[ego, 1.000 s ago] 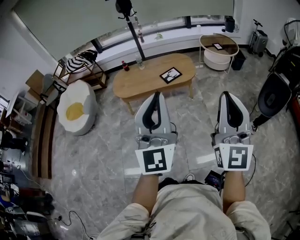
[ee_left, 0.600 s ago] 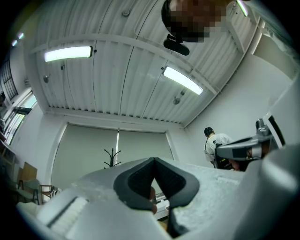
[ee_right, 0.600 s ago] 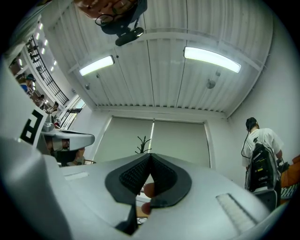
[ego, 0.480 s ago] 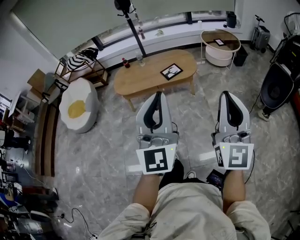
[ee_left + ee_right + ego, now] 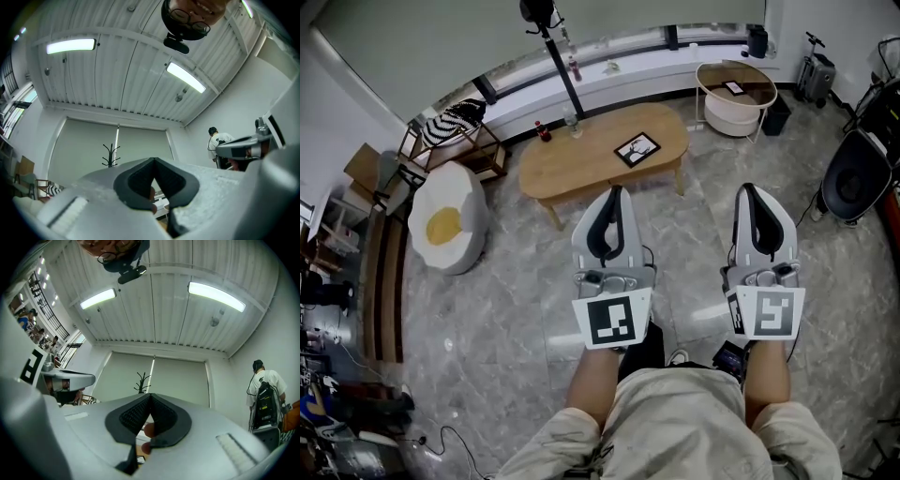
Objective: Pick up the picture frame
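Observation:
The picture frame [image 5: 638, 149], black-edged with a dark drawing on white, lies flat on the right part of the oval wooden table [image 5: 581, 164]. My left gripper [image 5: 614, 190] is held in front of me, shut and empty, with its tip short of the table's near edge. My right gripper [image 5: 753, 189] is level with it further right over the floor, also shut and empty. In the left gripper view the left gripper [image 5: 153, 160] points upward at the ceiling and a blind. The right gripper [image 5: 150, 395] looks up the same way in its own view.
A small red bottle [image 5: 543, 131] and a glass [image 5: 573, 122] stand at the table's far edge. A pole stand [image 5: 558, 61] rises behind it. An egg-patterned beanbag [image 5: 442, 225] sits left, and a round side table [image 5: 761, 99] bearing another frame sits right. A person [image 5: 218, 143] stands far right.
The head view has shifted a little, so the table and the room sit slightly further left. Both grippers keep the same side-by-side pose, shut and empty.

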The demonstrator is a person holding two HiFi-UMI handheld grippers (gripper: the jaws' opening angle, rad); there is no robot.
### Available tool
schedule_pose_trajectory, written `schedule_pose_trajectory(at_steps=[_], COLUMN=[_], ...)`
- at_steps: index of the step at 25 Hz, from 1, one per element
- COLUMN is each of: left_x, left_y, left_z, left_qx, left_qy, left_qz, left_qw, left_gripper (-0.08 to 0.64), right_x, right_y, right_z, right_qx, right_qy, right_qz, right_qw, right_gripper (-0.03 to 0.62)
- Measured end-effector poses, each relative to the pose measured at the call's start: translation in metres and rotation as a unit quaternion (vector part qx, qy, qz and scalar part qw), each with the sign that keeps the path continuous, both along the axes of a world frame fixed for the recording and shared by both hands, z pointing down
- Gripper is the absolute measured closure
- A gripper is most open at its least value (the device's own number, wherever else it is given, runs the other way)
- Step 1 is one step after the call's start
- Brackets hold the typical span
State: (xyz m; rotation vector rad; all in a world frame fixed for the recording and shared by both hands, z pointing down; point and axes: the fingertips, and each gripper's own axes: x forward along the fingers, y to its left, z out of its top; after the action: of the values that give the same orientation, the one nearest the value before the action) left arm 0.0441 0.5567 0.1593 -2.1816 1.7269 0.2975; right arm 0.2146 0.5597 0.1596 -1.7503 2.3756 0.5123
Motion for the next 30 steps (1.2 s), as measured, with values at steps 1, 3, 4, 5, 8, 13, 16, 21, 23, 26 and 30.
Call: schedule_pose_trajectory(at_steps=[1, 3, 4, 5, 8, 13, 16, 21, 23, 26, 30], left_x=[-0.002, -0.006, -0.008, -0.01, -0.017, -0.029, -0.041, -0.055, -0.063, -0.074, -0.09], left_y=[-0.006, -0.019, -0.025, -0.031, -0.051, -0.083, -0.103, -0.129, -0.14, -0.157, -0.183], left_z=[0.001, 0.003, 0.003, 0.003, 0.004, 0.013, 0.016, 0.014, 0.015, 0.015, 0.016], left_qx=[-0.001, -0.001, -0.001, -0.002, -0.004, -0.01, -0.018, -0.018, -0.024, -0.029, -0.032], left_qy=[0.0, 0.003, 0.004, 0.005, 0.004, -0.001, -0.002, -0.004, -0.003, 0.005, 0.007], left_qz=[0.0, 0.001, 0.001, 0.001, -0.001, -0.005, -0.01, -0.017, -0.025, -0.03, -0.032], left_qw=[1.0, 1.0, 1.0, 1.0, 1.0, 0.9999, 0.9998, 0.9997, 0.9994, 0.9991, 0.999], left_gripper=[0.554, 0.554, 0.555, 0.554, 0.554, 0.554, 0.554, 0.555, 0.555, 0.554, 0.555], right_x=[-0.002, -0.006, -0.008, -0.009, -0.017, -0.034, -0.048, -0.061, -0.066, -0.075, -0.09], right_y=[-0.006, -0.019, -0.026, -0.032, -0.054, -0.089, -0.109, -0.138, -0.149, -0.167, -0.192], right_z=[0.001, 0.004, 0.005, 0.006, 0.006, 0.017, 0.019, 0.018, 0.017, 0.016, 0.015], right_qx=[-0.001, -0.003, -0.005, -0.006, -0.008, -0.013, -0.017, -0.021, -0.022, -0.025, -0.025], right_qy=[0.0, 0.002, 0.004, 0.004, 0.004, 0.009, 0.015, 0.014, 0.013, 0.016, 0.021], right_qz=[0.0, 0.001, 0.001, 0.001, 0.0, -0.007, -0.01, -0.015, -0.016, -0.017, -0.017], right_qw=[1.0, 1.0, 1.0, 1.0, 1.0, 1.0, 1.0, 1.0, 1.0, 0.999, 0.999], right_gripper=[0.591, 0.591, 0.591, 0.591, 0.591, 0.591, 0.591, 0.591, 0.591, 0.591, 0.591])
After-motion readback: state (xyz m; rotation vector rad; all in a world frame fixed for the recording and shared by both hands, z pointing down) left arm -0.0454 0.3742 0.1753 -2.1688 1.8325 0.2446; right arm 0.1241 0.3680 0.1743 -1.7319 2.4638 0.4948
